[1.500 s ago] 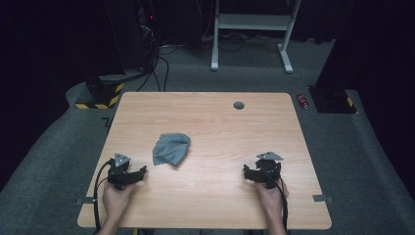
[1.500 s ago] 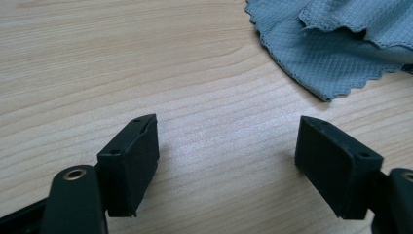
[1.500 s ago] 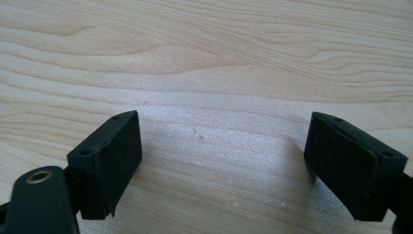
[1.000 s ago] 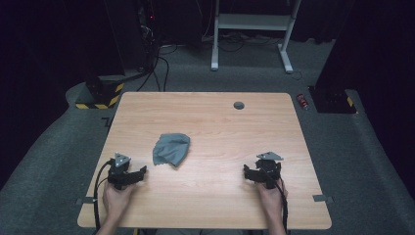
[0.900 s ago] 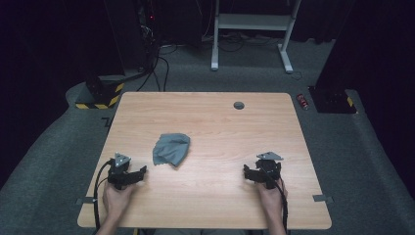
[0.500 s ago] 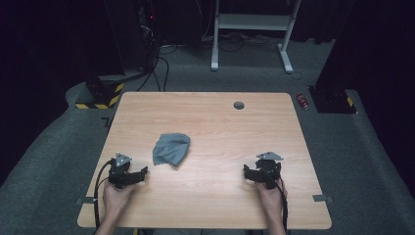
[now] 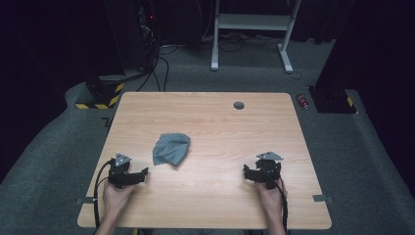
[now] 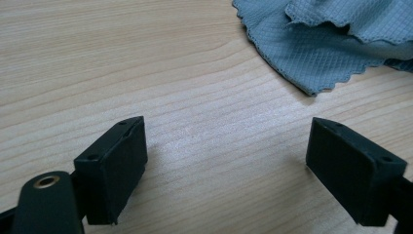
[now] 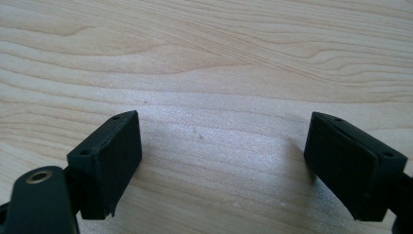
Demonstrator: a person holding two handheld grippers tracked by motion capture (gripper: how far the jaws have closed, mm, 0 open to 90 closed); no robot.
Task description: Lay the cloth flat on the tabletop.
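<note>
A crumpled grey-blue cloth (image 7: pixel 171 149) lies on the wooden table (image 7: pixel 220 122), left of centre. My left gripper (image 7: pixel 143 174) rests near the table's front left, just below and left of the cloth, jaws pointing right. In the left gripper view the left gripper (image 8: pixel 226 161) has its jaws wide apart after just opening, with bare wood between them, and the cloth's scalloped edge (image 8: pixel 341 44) lies a little ahead to the right. My right gripper (image 7: pixel 246 174) rests at the front right, open. In its own view the right gripper (image 9: pixel 221 161) has just wood grain between the jaws.
A small dark round grommet (image 7: pixel 239 105) sits near the table's far edge. On the floor beyond are a red can (image 7: pixel 303 100), a white desk frame (image 7: pixel 254 29), cables and a yellow-black striped base (image 7: pixel 98 100).
</note>
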